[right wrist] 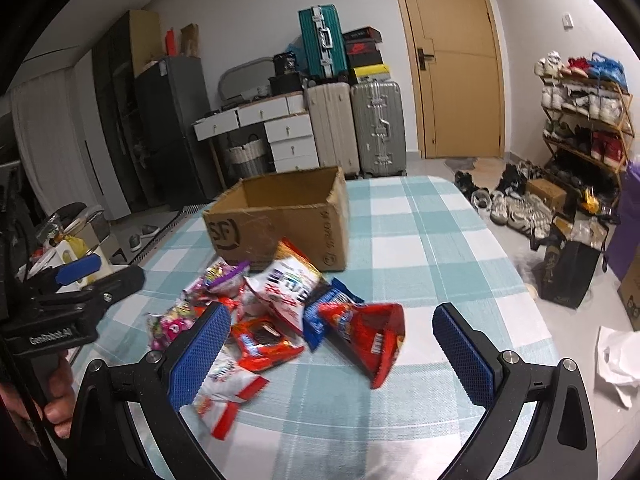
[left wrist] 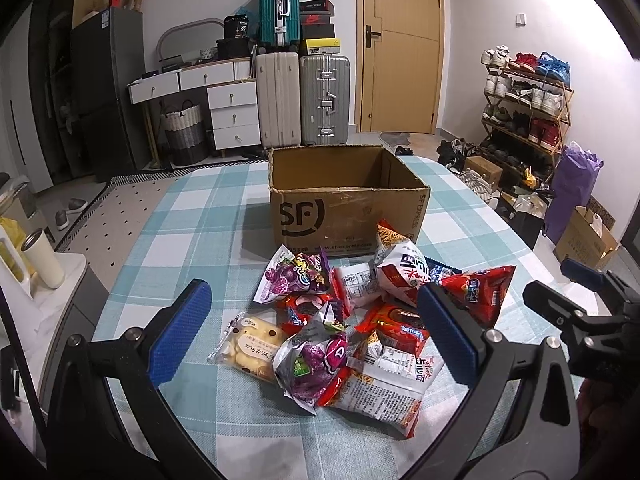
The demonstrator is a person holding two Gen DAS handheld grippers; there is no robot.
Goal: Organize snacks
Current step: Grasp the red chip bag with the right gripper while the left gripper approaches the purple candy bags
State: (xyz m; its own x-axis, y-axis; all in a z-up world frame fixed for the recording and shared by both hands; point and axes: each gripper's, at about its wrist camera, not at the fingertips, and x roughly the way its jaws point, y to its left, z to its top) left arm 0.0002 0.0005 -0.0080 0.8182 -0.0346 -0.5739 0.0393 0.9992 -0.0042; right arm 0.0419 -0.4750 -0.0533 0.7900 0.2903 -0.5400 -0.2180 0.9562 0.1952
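Note:
A pile of snack packets lies on the checked tablecloth (left wrist: 192, 216) in front of an open, empty-looking cardboard box (left wrist: 348, 204) marked SF. In it are a purple candy bag (left wrist: 294, 276), a yellow biscuit packet (left wrist: 248, 344), a white-and-red bag (left wrist: 400, 268) and a red triangular bag (left wrist: 480, 292). My left gripper (left wrist: 312, 300) hovers open over the near side of the pile, holding nothing. My right gripper (right wrist: 331, 312) is open too, just above the red triangular bag (right wrist: 368, 332), with the box (right wrist: 280, 224) behind. Each gripper shows at the edge of the other's view: the right gripper (left wrist: 568, 292), the left gripper (right wrist: 100, 276).
A white tumbler (left wrist: 42, 258) stands on a low cabinet left of the table. The table's right edge (right wrist: 516, 280) drops to a floor strewn with shoes and bags (right wrist: 568, 276). Suitcases (left wrist: 300, 96), white drawers and a wooden door (left wrist: 400, 44) stand behind.

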